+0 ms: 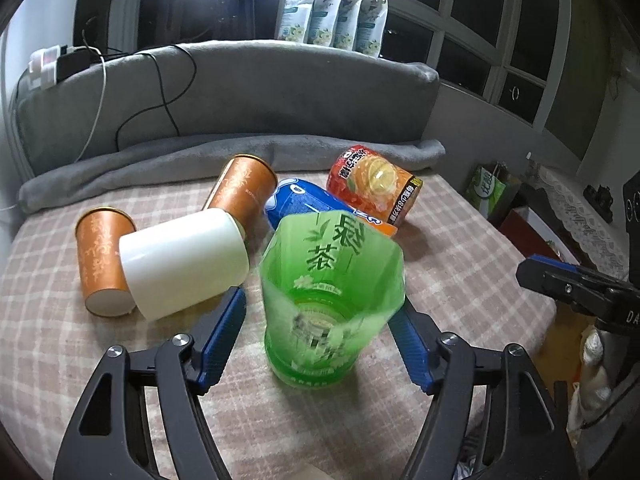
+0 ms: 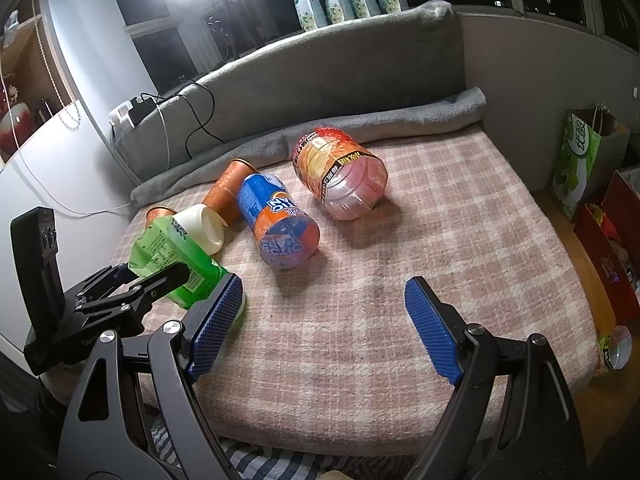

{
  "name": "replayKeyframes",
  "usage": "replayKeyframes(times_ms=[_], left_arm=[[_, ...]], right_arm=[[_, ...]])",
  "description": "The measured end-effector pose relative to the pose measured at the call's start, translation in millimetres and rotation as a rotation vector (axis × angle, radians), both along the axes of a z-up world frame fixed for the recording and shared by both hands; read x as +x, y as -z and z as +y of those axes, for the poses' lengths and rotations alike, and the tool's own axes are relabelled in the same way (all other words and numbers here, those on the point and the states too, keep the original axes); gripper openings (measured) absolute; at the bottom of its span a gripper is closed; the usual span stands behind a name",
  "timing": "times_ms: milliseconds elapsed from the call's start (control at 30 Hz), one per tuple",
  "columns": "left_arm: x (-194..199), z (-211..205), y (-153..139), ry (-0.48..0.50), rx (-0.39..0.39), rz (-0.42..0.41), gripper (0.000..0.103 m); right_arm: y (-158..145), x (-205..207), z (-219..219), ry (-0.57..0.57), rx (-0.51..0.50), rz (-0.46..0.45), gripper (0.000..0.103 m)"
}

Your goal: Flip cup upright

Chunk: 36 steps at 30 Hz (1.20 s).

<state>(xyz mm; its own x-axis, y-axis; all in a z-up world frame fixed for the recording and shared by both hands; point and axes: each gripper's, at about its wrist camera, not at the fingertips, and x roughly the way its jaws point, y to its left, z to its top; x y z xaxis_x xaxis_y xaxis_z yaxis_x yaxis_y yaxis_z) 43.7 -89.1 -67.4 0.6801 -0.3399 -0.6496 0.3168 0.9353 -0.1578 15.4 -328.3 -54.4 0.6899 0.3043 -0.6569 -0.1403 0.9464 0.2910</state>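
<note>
A green cut-bottle cup (image 1: 330, 296) with Chinese tea lettering stands base down, tilted a little, on the checked blanket (image 1: 460, 272). It sits between the blue pads of my left gripper (image 1: 320, 336), whose jaws stand wide and do not touch it. In the right wrist view the same green cup (image 2: 176, 256) is at the left, with the left gripper's black fingers around it. My right gripper (image 2: 324, 320) is open and empty over the blanket's front part.
Lying on their sides are a white cup (image 1: 184, 260), two orange paper cups (image 1: 100, 256) (image 1: 244, 188), a blue-orange cup (image 2: 280, 224) and a red-orange cup (image 2: 340, 172). A grey rolled blanket (image 1: 240, 160) and headboard stand behind. Bags (image 2: 580, 160) sit beyond the right edge.
</note>
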Motion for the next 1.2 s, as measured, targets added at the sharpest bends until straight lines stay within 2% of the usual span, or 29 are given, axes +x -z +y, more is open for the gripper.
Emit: replayKeyframes(times_ms=[167, 300, 400, 533, 633, 733, 933, 1200], left_arm=[[-8, 6, -1, 0.0, -0.007, 0.006, 0.074], [-23, 16, -8, -0.01, -0.011, -0.021, 0.074], [-37, 24, -20, -0.04, -0.006, -0.085, 0.074], [-56, 37, -42, -0.111, 0.01, -0.224, 0.079], [-67, 47, -57, -0.166, 0.013, -0.317, 0.08], [-72, 54, -66, -0.212, 0.02, -0.37, 0.081], [-73, 68, -70, -0.273, 0.023, -0.388, 0.081], [-71, 76, -74, -0.335, 0.068, -0.41, 0.081]], right_arm=[[-2, 0, 4, -0.007, 0.0, -0.025, 0.086], [-6, -1, 9, 0.002, -0.03, -0.061, 0.086], [-12, -3, 12, 0.017, -0.041, -0.109, 0.091], [-22, -8, 17, 0.05, -0.093, -0.184, 0.092], [-29, -12, 23, 0.068, -0.125, -0.235, 0.098], [-36, -15, 28, 0.086, -0.155, -0.285, 0.101], [-46, -20, 40, 0.124, -0.225, -0.351, 0.103], [-56, -23, 46, 0.181, -0.256, -0.418, 0.103]])
